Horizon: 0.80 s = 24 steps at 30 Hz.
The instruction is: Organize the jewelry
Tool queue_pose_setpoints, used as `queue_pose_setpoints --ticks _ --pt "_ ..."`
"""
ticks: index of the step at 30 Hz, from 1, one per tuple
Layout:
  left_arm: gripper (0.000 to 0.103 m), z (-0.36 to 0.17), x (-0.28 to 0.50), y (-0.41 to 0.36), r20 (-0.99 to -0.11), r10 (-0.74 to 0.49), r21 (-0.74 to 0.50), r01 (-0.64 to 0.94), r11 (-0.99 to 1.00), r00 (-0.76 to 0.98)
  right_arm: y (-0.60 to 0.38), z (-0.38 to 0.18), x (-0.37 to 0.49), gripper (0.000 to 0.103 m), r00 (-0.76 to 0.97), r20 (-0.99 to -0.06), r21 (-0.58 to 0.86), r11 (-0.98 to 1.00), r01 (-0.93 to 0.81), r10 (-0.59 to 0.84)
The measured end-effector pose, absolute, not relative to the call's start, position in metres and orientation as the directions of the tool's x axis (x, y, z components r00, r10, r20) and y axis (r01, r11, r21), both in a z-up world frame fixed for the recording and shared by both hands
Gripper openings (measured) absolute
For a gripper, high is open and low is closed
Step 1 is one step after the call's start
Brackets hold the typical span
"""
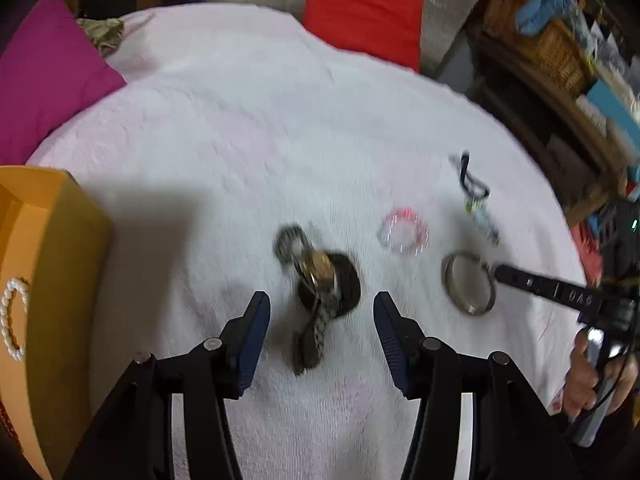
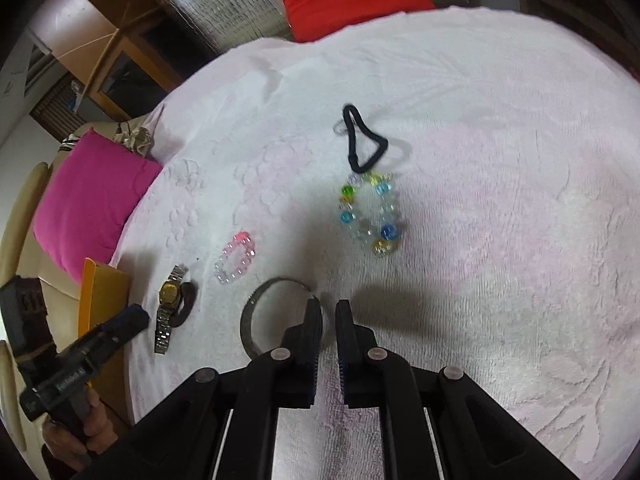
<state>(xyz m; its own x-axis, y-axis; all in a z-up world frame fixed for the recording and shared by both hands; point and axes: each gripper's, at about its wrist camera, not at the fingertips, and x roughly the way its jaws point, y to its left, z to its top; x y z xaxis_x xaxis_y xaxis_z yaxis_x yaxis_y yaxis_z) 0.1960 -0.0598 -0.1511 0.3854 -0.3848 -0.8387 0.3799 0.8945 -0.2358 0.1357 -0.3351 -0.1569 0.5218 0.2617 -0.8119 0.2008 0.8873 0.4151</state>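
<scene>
Left gripper (image 1: 321, 312) hangs spread wide above the gold-faced steel-band wristwatch (image 1: 318, 276); right gripper (image 2: 329, 312), jaws nearly closed and empty, touches the grey metal bangle (image 2: 256, 316) beside that watch.

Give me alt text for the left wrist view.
The open left gripper hovers over a wristwatch on a white towel. An orange box holding a pearl bracelet sits left; a pink bead bracelet and metal bangle lie right.

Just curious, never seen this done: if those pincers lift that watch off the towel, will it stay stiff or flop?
Probably flop: the watch has a linked metal band that already lies bent on the towel. Its metal may be slippery and fairly heavy. The left gripper is open around it.
</scene>
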Motion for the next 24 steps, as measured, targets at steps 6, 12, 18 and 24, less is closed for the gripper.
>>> queue_pose_setpoints --ticks 6,12,18,24 --pt "0.054 -0.167 0.194 -0.064 -0.873 -0.350 -0.213 0.379 0.900 0.339 -0.322 -0.160 0.138 0.031 0.503 -0.824 0.391 0.904 0.171 0.261" --pt "0.017 -0.166 0.198 -0.065 -0.866 -0.348 -0.200 0.391 0.899 0.359 -0.306 -0.159 0.137 0.039 0.520 -0.828 0.323 0.936 0.138 0.209" --pt "0.007 -0.162 0.197 -0.070 -0.845 -0.404 -0.249 0.410 0.877 0.350 -0.296 -0.156 0.136 0.005 0.548 -0.832 0.190 0.972 0.141 0.083" --pt "0.006 -0.135 0.195 -0.049 -0.740 -0.532 -0.377 0.402 0.835 0.411 -0.303 -0.139 0.128 0.004 0.635 -0.770 0.199 0.970 0.143 0.064"
